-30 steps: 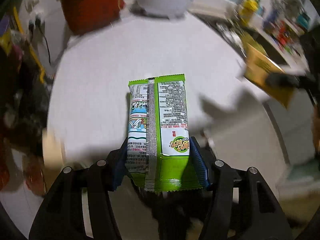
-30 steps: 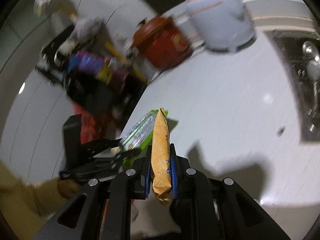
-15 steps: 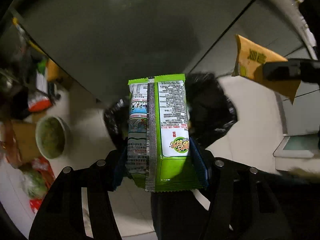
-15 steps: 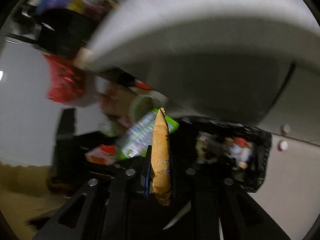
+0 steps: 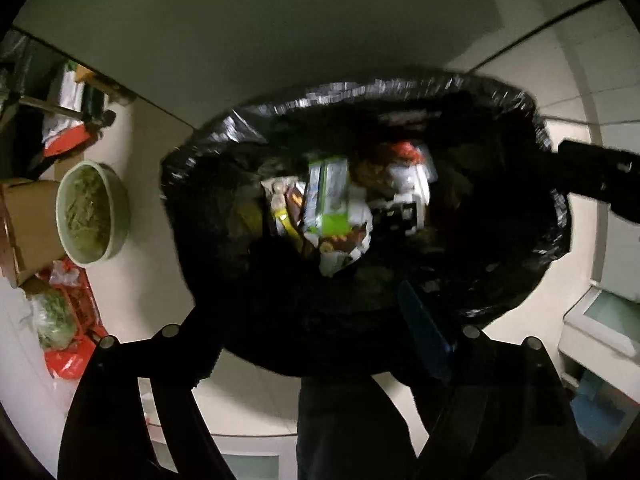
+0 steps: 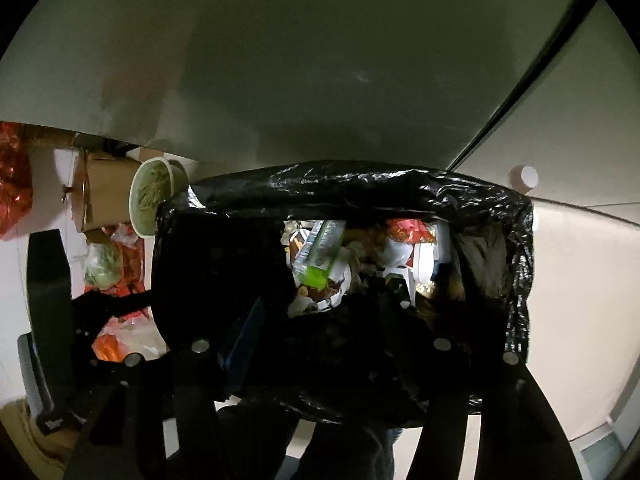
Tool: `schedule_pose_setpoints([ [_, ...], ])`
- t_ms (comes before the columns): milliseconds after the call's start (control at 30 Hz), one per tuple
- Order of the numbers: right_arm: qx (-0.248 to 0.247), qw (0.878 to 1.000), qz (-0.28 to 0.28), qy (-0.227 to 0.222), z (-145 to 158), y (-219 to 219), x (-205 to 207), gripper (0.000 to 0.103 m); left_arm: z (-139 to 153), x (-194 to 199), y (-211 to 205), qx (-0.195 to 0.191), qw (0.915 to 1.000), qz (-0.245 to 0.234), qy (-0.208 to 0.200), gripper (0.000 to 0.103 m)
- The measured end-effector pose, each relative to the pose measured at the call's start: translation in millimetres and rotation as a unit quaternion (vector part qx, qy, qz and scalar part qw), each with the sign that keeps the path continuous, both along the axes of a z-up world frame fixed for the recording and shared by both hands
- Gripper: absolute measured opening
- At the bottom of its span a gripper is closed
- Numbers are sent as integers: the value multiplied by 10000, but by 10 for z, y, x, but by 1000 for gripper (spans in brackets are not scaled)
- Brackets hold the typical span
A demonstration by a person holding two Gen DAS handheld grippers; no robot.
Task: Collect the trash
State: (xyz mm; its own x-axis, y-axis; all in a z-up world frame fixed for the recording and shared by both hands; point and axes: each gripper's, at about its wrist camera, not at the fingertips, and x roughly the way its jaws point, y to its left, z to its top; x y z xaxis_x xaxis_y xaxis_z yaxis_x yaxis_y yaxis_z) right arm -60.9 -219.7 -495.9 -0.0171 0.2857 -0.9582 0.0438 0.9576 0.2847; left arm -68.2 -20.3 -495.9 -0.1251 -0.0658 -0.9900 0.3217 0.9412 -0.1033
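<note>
Both grippers, left (image 5: 320,344) & right (image 6: 332,344), hang over the black-lined bin (image 5: 400,88), jaws opening w/ nothing between; green wrapper (image 5: 326,196) lies mid-bin on the pile, so drop looks done, any leftover trash elsewhere unseen.

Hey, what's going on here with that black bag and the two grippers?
A person is throwing trash away with a gripper in each hand. Both point down over a bin lined with a black trash bag. The left gripper and right gripper are both opening, with nothing between the fingers. A green snack wrapper lies inside on the pile of other rubbish. A green bowl of food scraps sits on the floor beside the bin.
</note>
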Motion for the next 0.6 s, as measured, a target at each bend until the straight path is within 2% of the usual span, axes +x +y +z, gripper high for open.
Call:
schedule_pose_setpoints([
  [100,0,9999,51,-136,256,0,-52,61,351,-17,19,18,9996,84,-282,79],
  [200,59,9992,141,-382,674,12,-79,62,1028,-72,47,-158,9975,201,-654,79],
  [300,240,9960,257,-818,1310,44,-144,62,1683,-116,89,-341,9932,273,-1082,79],
  [367,365,9914,321,-1218,1823,52,-207,66,2276,-132,130,-416,9855,308,-1614,85],
  [467,437,9772,348,-2048,2670,43,-287,75,3048,-109,197,-496,9644,458,-2557,89],
  [500,426,9709,331,-2333,2899,54,-284,78,3284,-87,204,-481,9543,500,-2908,89],
  [567,187,9516,223,-3061,3440,41,-273,99,3814,15,207,-471,9264,715,-3666,90],
  [600,90,9416,169,-3361,3634,52,-265,97,3947,51,203,-506,9189,778,-3835,91],
])
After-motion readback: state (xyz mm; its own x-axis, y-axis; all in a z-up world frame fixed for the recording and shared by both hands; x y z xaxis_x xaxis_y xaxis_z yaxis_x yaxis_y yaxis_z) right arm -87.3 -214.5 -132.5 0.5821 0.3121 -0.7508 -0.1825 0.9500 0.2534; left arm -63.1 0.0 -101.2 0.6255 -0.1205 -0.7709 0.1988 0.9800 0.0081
